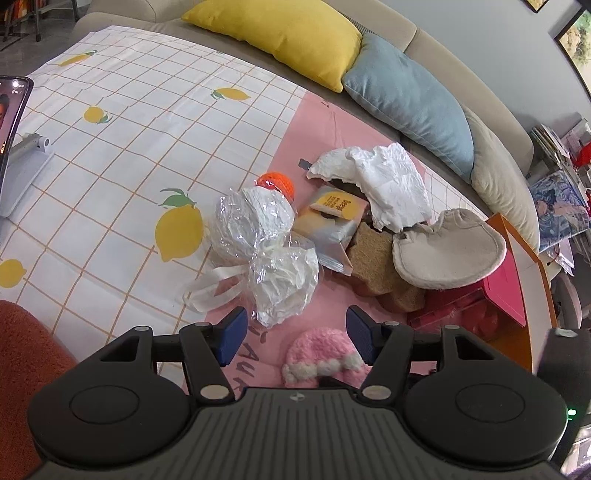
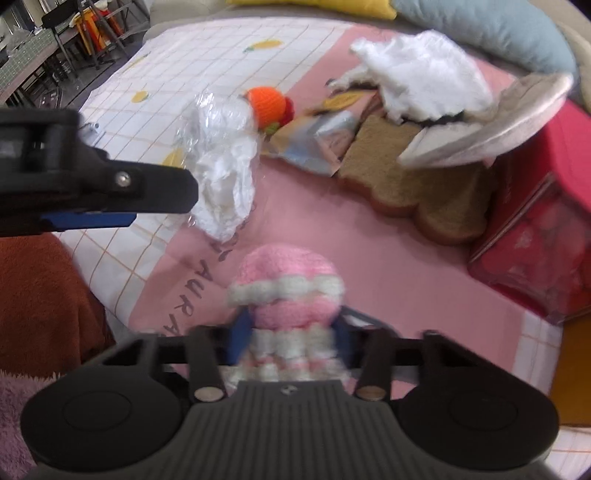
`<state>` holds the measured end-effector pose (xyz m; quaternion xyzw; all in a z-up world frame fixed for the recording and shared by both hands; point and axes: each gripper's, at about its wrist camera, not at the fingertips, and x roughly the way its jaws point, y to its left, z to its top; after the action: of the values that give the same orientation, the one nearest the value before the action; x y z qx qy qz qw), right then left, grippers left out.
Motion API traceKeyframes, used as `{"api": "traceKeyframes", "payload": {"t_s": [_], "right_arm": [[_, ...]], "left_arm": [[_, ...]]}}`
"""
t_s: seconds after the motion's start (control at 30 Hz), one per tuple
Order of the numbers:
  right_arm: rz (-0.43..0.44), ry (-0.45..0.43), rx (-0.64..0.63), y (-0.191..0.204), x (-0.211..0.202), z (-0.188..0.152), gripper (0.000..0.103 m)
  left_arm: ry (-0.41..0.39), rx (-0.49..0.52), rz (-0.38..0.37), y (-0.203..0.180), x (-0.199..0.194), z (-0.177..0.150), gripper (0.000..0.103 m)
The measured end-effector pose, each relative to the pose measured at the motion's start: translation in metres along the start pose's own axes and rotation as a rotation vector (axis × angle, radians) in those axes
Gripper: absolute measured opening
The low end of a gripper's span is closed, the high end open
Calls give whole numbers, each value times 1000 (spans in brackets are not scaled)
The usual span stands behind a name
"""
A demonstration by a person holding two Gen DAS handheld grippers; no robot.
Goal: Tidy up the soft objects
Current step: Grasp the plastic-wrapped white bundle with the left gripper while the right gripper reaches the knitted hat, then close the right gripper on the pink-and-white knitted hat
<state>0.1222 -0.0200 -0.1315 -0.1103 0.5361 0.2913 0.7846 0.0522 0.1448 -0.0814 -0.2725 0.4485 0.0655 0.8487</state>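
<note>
A pile of soft things lies on the pink and lemon-print sheet (image 1: 110, 155): crumpled clear plastic bags (image 1: 266, 251), an orange knitted ball (image 1: 277, 182), white crumpled cloth (image 1: 388, 181), a beige pouch (image 1: 447, 254), a brown toast-shaped cushion (image 1: 380, 273) and a snack packet (image 1: 328, 225). My left gripper (image 1: 295, 336) is open and empty, hovering just before the bags. My right gripper (image 2: 291, 336) is shut on a pink and white fluffy toy (image 2: 288, 291), which also shows below the left gripper (image 1: 321, 354). The left gripper's finger (image 2: 110, 188) shows at the left of the right wrist view.
Yellow (image 1: 280, 33) and blue (image 1: 410, 99) pillows lean on the beige sofa back. A red box (image 2: 535, 251) stands at the right by the pile. A phone on a stand (image 1: 14, 147) is at far left. An orange-brown blanket (image 2: 40, 295) lies near left.
</note>
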Motion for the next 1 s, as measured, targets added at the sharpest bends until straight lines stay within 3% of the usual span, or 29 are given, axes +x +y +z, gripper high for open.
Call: {"api": "traceKeyframes", "payload": {"t_s": [0.07, 0.23, 0.37, 0.53, 0.73, 0.77, 0.83, 0.87, 0.97, 1.0], "right_arm": [[-5, -20, 32, -8, -8, 1, 33], [-139, -111, 45, -24, -22, 4, 24], [-168, -72, 34, -28, -9, 6, 25], [-176, -42, 51, -38, -1, 5, 28], [-175, -37, 72, -42, 3, 5, 36], [-178, -36, 75, -42, 4, 6, 38], [-193, -31, 102, -46, 5, 6, 54], [-192, -29, 120, -50, 5, 6, 55], [-157, -29, 158, -58, 5, 4, 52], [-141, -35, 154, -58, 4, 3, 42]], "left_arm": [[-22, -13, 3, 1, 0, 1, 78], [-104, -33, 24, -1, 3, 8, 88], [-109, -53, 47, -2, 18, 14, 88], [-85, -7, 114, -3, 44, 14, 88], [-55, 74, 113, -4, 67, 9, 78], [-48, 79, 114, -3, 68, 8, 69], [-28, 94, 119, -3, 72, 6, 61], [-31, 105, 127, -3, 72, 5, 60], [-39, 127, 141, -4, 70, 4, 56], [-43, 130, 144, -4, 69, 3, 55]]}}
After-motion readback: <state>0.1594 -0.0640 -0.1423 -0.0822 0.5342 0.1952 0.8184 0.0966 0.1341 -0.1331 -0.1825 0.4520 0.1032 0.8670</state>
